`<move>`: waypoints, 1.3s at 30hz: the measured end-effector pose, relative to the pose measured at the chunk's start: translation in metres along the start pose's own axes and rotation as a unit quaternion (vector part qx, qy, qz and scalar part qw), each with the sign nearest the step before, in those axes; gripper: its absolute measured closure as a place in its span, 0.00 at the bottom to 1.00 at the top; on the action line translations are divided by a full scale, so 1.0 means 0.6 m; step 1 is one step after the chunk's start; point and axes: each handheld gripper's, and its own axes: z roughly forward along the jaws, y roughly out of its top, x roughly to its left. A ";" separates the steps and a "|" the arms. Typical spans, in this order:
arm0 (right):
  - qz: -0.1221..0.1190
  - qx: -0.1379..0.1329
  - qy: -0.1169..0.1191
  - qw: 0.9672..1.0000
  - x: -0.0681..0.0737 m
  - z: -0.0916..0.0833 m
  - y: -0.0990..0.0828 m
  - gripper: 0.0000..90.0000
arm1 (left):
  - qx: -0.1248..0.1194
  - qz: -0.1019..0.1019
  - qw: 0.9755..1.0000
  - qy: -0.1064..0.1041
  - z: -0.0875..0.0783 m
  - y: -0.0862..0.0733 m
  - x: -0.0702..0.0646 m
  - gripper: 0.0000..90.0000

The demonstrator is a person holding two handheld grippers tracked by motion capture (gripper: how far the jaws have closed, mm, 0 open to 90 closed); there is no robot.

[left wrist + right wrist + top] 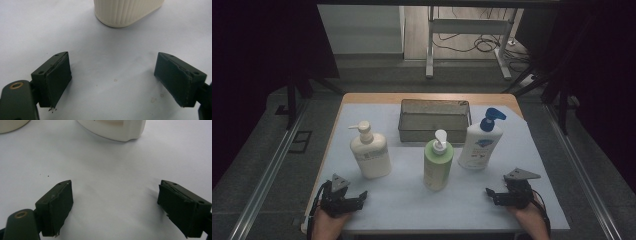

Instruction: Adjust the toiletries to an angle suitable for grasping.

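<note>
While the high view takes in the whole pale blue table sheet (412, 200), it shows three pump bottles standing upright in front of a grey wire-mesh basket (435, 120): a cream pump bottle (371, 155) at left, a green pump bottle with a white pump (438, 165) in the middle, and a white pump bottle with a blue pump (479, 145) at right. Left gripper (354, 200) and right gripper (493, 195) lie low near the front edge, each held in a hand entering from below, well apart from the bottles. Seen in the left gripper view, the cream bottle is cut off to its ribbed base (125, 12), ahead of the jaws, which stand wide with nothing between them. Seen in the right gripper view, the white bottle's base (115, 130) is likewise cut off, its jaws released and empty; the pale base at the upper left corner cannot be identified.
</note>
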 end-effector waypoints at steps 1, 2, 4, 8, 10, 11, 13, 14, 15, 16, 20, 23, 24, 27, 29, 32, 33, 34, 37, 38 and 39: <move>0.000 0.000 0.000 1.000 0.000 0.000 0.000 0.14 | 0.000 0.000 1.000 0.000 0.000 0.000 0.000 0.15; 0.000 0.000 0.000 1.000 0.000 0.000 0.000 0.14 | 0.000 0.000 1.000 0.000 0.000 0.000 0.000 0.15; 0.000 0.001 0.000 1.000 0.000 0.000 0.000 0.14 | 0.000 0.000 1.000 0.000 0.000 0.000 0.000 0.15; 0.000 0.001 0.000 1.000 0.000 0.000 0.001 0.14 | 0.000 0.000 1.000 0.000 0.000 0.000 0.000 0.15; -0.001 0.002 0.002 1.000 -0.001 0.000 0.001 0.14 | 0.000 0.000 1.000 0.000 0.000 0.000 0.000 0.15; -0.001 0.002 0.003 1.000 -0.001 -0.001 0.001 0.14 | 0.000 0.000 1.000 0.000 0.000 0.000 0.000 0.15; -0.004 0.002 0.004 1.000 -0.002 -0.001 0.001 0.15 | 0.000 0.000 1.000 0.000 0.000 0.000 0.000 0.15; -0.004 0.002 0.004 1.000 -0.002 -0.001 0.001 0.15 | 0.000 0.000 1.000 0.000 0.000 0.000 0.000 0.15; -0.004 0.002 0.006 1.000 -0.003 -0.002 0.001 0.15 | 0.000 0.000 1.000 0.000 0.000 0.000 0.000 0.15; -0.005 0.003 0.006 1.000 -0.003 -0.002 0.001 0.15 | 0.000 0.000 1.000 0.000 0.000 0.000 0.000 0.15; -0.002 0.007 0.007 1.000 -0.004 -0.004 0.003 0.17 | 0.000 0.000 1.000 0.000 0.000 0.000 0.000 0.15; -0.002 0.010 0.006 1.000 -0.006 -0.005 0.005 0.18 | 0.001 0.000 1.000 -0.001 0.000 0.000 0.000 0.15; 0.000 0.010 0.007 1.000 -0.007 -0.006 0.005 0.18 | 0.001 0.000 1.000 -0.001 0.000 0.000 0.000 0.15; 0.011 0.006 0.008 1.000 -0.010 -0.009 0.006 0.18 | 0.001 0.000 1.000 -0.001 0.000 0.000 0.000 0.15; 0.018 0.002 0.010 1.000 -0.012 -0.011 0.008 0.17 | 0.001 0.000 1.000 -0.001 0.000 0.000 0.000 0.15; 0.019 0.000 0.012 1.000 -0.014 -0.013 0.011 0.16 | 0.001 0.000 1.000 -0.001 0.000 0.000 0.000 0.15; 0.016 0.000 0.011 1.000 -0.013 -0.015 0.014 0.16 | 0.001 0.000 1.000 -0.001 0.000 0.000 0.000 0.15; 0.016 0.000 0.011 1.000 -0.013 -0.015 0.014 0.16 | 0.001 0.000 1.000 -0.001 0.000 0.000 0.000 0.15; 0.011 0.005 0.013 1.000 -0.012 -0.017 0.018 0.17 | 0.001 0.000 1.000 0.000 0.000 0.000 0.000 0.15; 0.010 0.005 0.014 1.000 -0.011 -0.017 0.019 0.17 | 0.001 0.000 1.000 -0.001 0.000 0.000 0.000 0.15; 0.010 0.006 0.014 1.000 -0.011 -0.018 0.020 0.17 | 0.000 -0.001 1.000 0.000 0.000 0.000 0.000 0.15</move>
